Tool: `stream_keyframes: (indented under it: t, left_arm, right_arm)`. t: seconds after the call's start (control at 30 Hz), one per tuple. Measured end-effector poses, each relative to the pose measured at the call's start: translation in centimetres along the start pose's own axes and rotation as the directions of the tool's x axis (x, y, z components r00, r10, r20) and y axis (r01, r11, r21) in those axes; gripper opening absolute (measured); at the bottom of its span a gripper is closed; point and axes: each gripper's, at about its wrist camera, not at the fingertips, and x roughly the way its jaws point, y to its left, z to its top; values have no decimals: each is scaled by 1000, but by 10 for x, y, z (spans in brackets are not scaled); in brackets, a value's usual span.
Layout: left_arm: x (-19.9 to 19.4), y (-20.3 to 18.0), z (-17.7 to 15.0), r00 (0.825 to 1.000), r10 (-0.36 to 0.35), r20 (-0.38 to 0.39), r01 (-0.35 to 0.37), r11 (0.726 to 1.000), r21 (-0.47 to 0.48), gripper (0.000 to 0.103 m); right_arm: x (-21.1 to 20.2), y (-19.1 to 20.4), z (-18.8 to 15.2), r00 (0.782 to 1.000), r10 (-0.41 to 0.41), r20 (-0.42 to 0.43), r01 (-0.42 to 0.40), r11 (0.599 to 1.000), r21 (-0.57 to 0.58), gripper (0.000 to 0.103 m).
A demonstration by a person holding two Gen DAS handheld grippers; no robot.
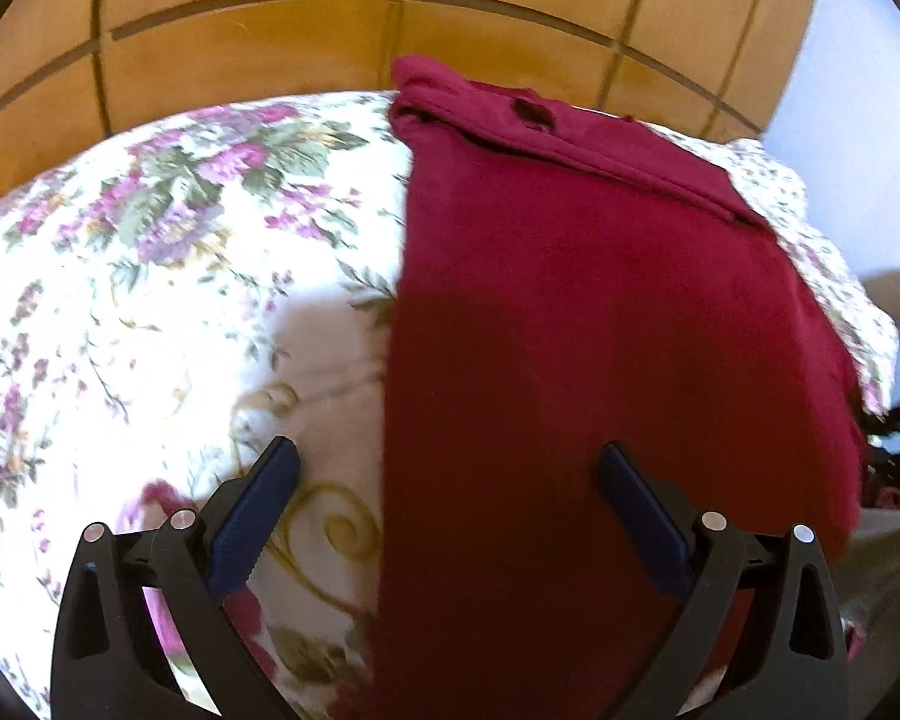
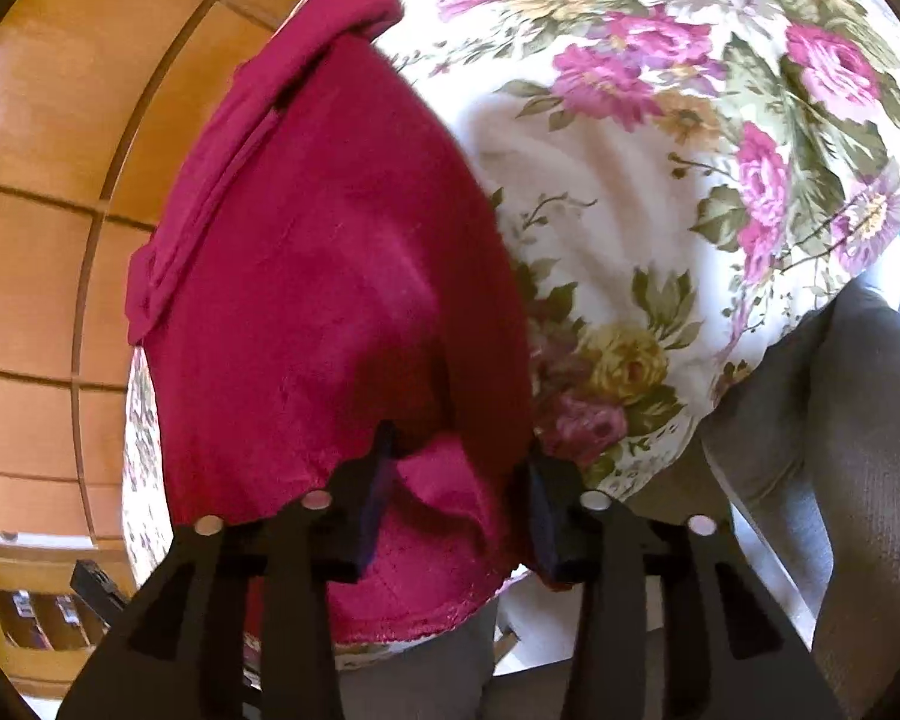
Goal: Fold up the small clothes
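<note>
A dark red garment (image 1: pixel 570 300) lies flat on a floral cloth (image 1: pixel 150 240), its folded collar end at the far side. My left gripper (image 1: pixel 448 456) hovers open over the garment's left edge, one fingertip above the floral cloth, the other above the red fabric, nothing pinched. In the right wrist view the same garment (image 2: pixel 330 240) fills the middle. My right gripper (image 2: pixel 462 453) is at its near hem, with a raised fold of red fabric (image 2: pixel 444 474) between the two fingers. A gap remains between the pads, and I do not see them pressing the fold.
The floral cloth (image 2: pixel 690 120) covers a rounded table; its edge drops off close behind the garment. Orange floor tiles (image 1: pixel 270 30) lie beyond. A person's grey trouser leg (image 2: pixel 840 420) stands close at the right of the right wrist view.
</note>
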Motion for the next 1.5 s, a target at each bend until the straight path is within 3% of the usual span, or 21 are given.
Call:
stream_keyframes:
  t: [0.03, 0.07, 0.1, 0.13, 0.17, 0.2, 0.3, 0.4, 0.47, 0.6, 0.7, 0.83, 0.9, 0.97, 1.1, 1.23, 1.3, 1.37, 1.43, 1.5]
  left_arm:
    - [-1, -1, -2, 1000, -9, -2, 9, 1000, 5, 98]
    - [-3, -2, -3, 1000, -14, -4, 14, 1000, 16, 91]
    - [-4, -4, -5, 1000, -11, -4, 11, 999, 33, 79]
    - [-7, -8, -7, 1000, -2, -5, 2, 998, 70, 72]
    - [-8, -11, -8, 1000, -15, -7, 15, 995, 94, 53]
    - [-11, -15, -9, 999, -49, -18, 50, 992, 116, 34]
    - [-16, -22, -8, 999, -41, -16, 43, 985, 164, 10]
    - [-24, -10, -2, 990, -140, -20, 141, 987, 79, 8]
    - [-34, 7, 4, 970, -242, -2, 242, 970, -30, 7]
    - [-65, 19, 8, 939, -336, 78, 340, 939, -47, 4]
    - [-85, 22, 8, 925, -360, 118, 365, 931, -25, 2]
    - [-104, 26, 4, 900, -408, 150, 417, 908, -34, 2]
    - [-107, 29, 3, 887, -434, 158, 446, 894, -46, 2]
    - [-116, 34, 0, 865, -473, 167, 489, 870, -71, 2]
    - [-147, 40, -5, 810, -553, 194, 578, 810, -100, 2]
    - [-187, 47, -13, 755, -628, 190, 650, 755, -88, 2]
    - [-198, 52, -16, 736, -652, 184, 672, 735, -85, 2]
    - [-200, 56, -16, 738, -651, 177, 672, 734, -100, 2]
    - [-192, 62, -14, 749, -638, 178, 661, 739, -133, 2]
    - [-175, 68, -7, 744, -643, 182, 668, 715, -204, 2]
  right_arm:
    - [1, 3, -1, 1000, -6, -1, 6, 1000, -16, 48]
    - [0, 6, -3, 1000, -16, 2, 16, 999, -40, 47]
    - [-1, 8, -4, 1000, -22, 4, 22, 998, -58, 37]
    - [-4, 11, -5, 1000, -28, 10, 29, 996, -80, 19]
    - [-6, 12, -6, 1000, -26, 18, 27, 996, -86, 14]
    - [-7, 13, -8, 1000, -12, 24, 14, 996, -86, 12]
    - [-14, 11, -10, 997, 74, 36, -71, 994, -79, 10]
    - [-27, 7, -11, 985, 166, 54, -162, 983, -83, 10]
    - [-36, 6, -10, 967, 246, 71, -241, 967, -80, 10]
    - [-54, 17, -12, 895, 436, 100, -426, 899, -101, 8]
    - [-68, 26, -19, 830, 547, 108, -535, 836, -122, 8]
    - [-81, 23, -29, 769, 629, 111, -617, 776, -131, 8]
    - [-86, 23, -34, 749, 653, 112, -639, 757, -135, 8]
    - [-93, 21, -41, 723, 682, 110, -667, 730, -146, 8]
    - [-113, 17, -65, 641, 761, 104, -741, 648, -173, 8]
    - [-138, 1, -101, 530, 842, 102, -819, 539, -196, 8]
    - [-148, -7, -113, 497, 861, 111, -838, 509, -196, 8]
    - [-154, -20, -120, 486, 863, 137, -847, 504, -171, 8]
    - [-154, -29, -118, 495, 854, 160, -848, 515, -127, 8]
    - [-153, -26, -106, 531, 829, 175, -828, 551, -100, 8]
